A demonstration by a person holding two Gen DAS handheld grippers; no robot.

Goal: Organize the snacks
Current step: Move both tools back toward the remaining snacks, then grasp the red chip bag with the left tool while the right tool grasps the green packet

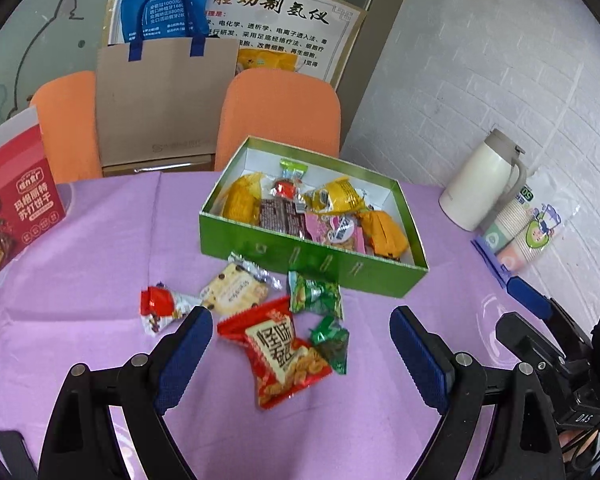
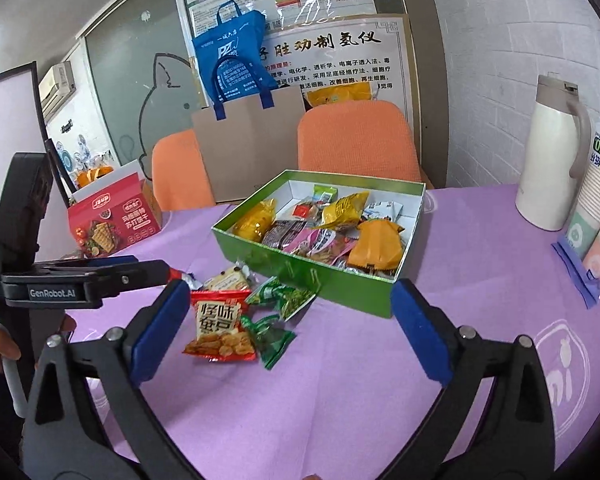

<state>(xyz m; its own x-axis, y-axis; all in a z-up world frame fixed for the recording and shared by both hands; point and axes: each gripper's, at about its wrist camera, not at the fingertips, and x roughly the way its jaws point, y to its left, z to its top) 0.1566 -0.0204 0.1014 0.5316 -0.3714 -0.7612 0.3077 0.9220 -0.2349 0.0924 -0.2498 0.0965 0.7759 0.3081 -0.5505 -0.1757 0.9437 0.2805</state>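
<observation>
Five loose snacks lie on the purple tablecloth (image 1: 100, 248) in front of the green box (image 1: 300, 258). From the left: a red-and-white candy (image 1: 162, 307), a chocolate-chip cookie pack (image 1: 236, 290), the red bean snack packet (image 1: 284, 354), and two green packets (image 1: 316, 294).

The left gripper (image 1: 300, 346) is spread wide and empty. The red packet sits between its fingertips, long axis running away towards the box, so this hand is probably nearer.

The right gripper (image 2: 290, 326) is also released. Only its view shows the left tool (image 2: 88, 282) covering the candy; the left view shows the candy whole.
</observation>
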